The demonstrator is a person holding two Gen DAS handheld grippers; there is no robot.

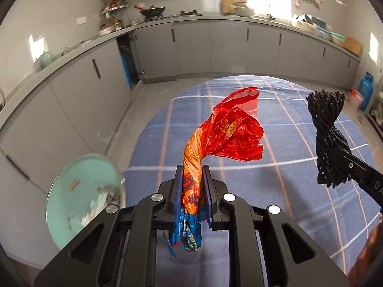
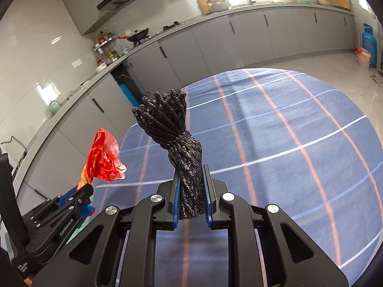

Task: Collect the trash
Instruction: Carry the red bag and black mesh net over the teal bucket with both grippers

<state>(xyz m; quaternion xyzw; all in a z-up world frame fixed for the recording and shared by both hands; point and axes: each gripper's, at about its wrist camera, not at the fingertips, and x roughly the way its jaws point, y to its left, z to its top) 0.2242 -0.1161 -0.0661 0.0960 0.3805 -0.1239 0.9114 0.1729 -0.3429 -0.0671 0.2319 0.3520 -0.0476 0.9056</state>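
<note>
Left wrist: left tool (image 1: 192, 186) pinches wrapper (image 1: 225, 131) above tablecloth (image 1: 275, 174).

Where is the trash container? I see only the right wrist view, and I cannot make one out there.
Observer: A round teal container sits low and to the left of the left gripper, past the edge of the blue cloth.
Operator: Is anything in it?
Observer: Yes, small scraps and white bits.
Operator: How is the wrapper held?
Observer: The fingers clamp the wrapper at its orange middle; a blue end hangs below them.
</note>
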